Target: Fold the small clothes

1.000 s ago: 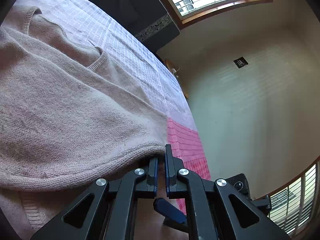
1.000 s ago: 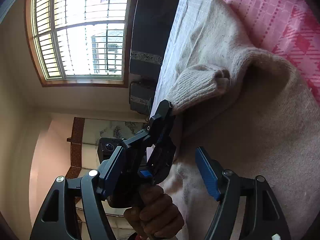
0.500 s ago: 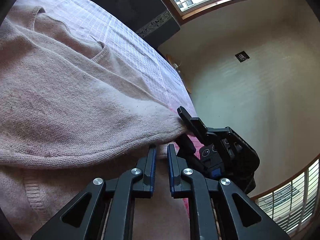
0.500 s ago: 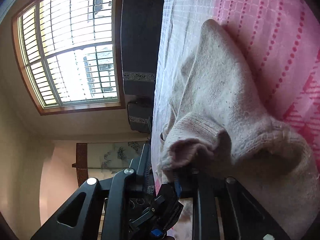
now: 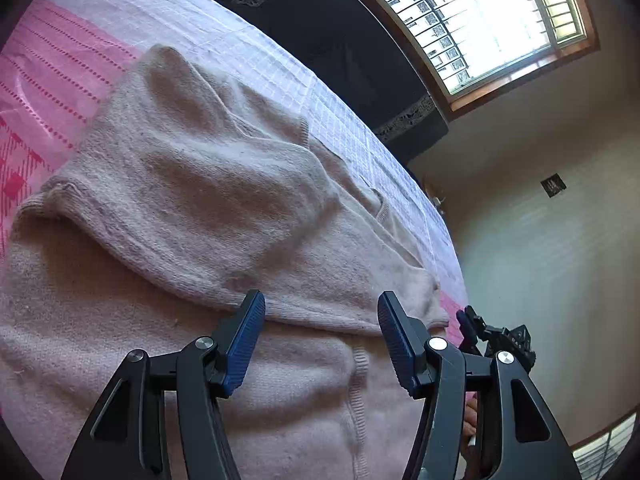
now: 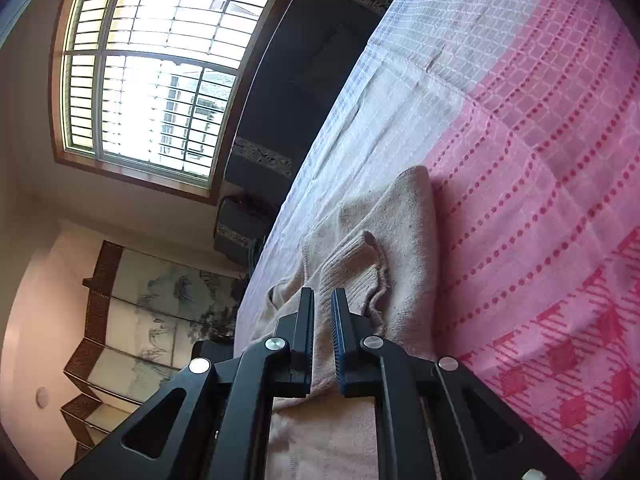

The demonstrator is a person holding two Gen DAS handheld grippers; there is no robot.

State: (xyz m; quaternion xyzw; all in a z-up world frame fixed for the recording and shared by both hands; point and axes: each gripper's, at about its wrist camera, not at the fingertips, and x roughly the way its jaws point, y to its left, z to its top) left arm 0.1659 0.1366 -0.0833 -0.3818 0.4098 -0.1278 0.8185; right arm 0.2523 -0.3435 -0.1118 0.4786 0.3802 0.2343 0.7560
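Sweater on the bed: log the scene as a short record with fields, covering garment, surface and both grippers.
garment: pale beige knit sweater, a sleeve folded across its body
cuff: ribbed cuff lies in front of the right gripper
surface: pink and white woven bedspread
left gripper: jaws opening, pads off the knit, nothing pinched
right gripper: shut, with knit fabric between its pads
background: window, folding screen

One sweater (image 5: 208, 200), two grippers (image 5: 320, 344)

The left gripper (image 5: 321, 312) points downward with its jaws opening and nothing between them, while the right gripper's (image 6: 322, 300) jaws are closed.
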